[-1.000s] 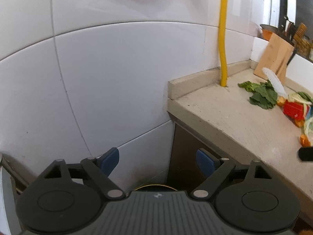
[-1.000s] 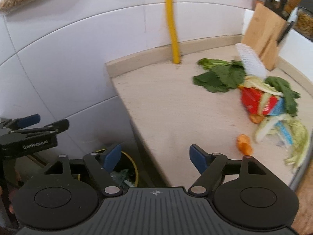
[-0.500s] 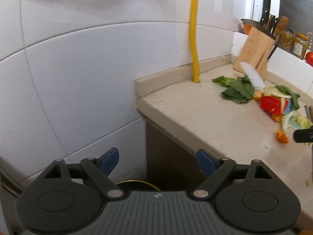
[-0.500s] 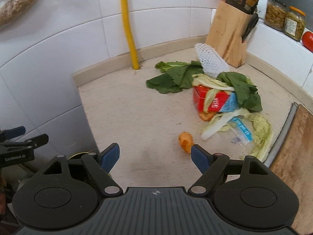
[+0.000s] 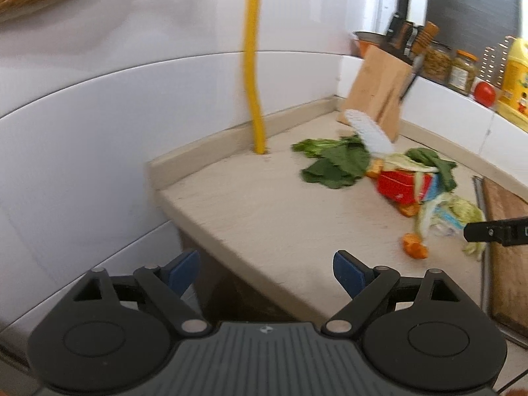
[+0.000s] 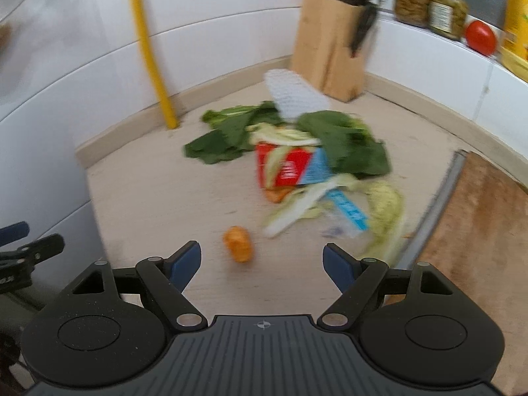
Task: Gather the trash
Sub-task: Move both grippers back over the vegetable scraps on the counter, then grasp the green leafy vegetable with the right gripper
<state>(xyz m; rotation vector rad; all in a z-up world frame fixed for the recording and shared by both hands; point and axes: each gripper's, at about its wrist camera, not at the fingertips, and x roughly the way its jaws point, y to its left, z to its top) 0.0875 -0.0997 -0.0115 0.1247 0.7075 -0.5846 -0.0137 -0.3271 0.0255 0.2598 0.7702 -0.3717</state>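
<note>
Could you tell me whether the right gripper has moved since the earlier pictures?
Yes. The right gripper has swung from the counter's left edge toward the trash; the fixed yellow pipe slid left in its view.

Beige counter (image 6: pixel 158 198) w/ veg scraps (image 6: pixel 346 145), carton (image 6: pixel 290 168)

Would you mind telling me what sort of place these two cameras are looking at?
Most likely a home kitchen: a tiled corner with a beige countertop, a wooden knife block against the wall, and jars beside a tomato on the ledge. Vegetable scraps lie on the counter.
</note>
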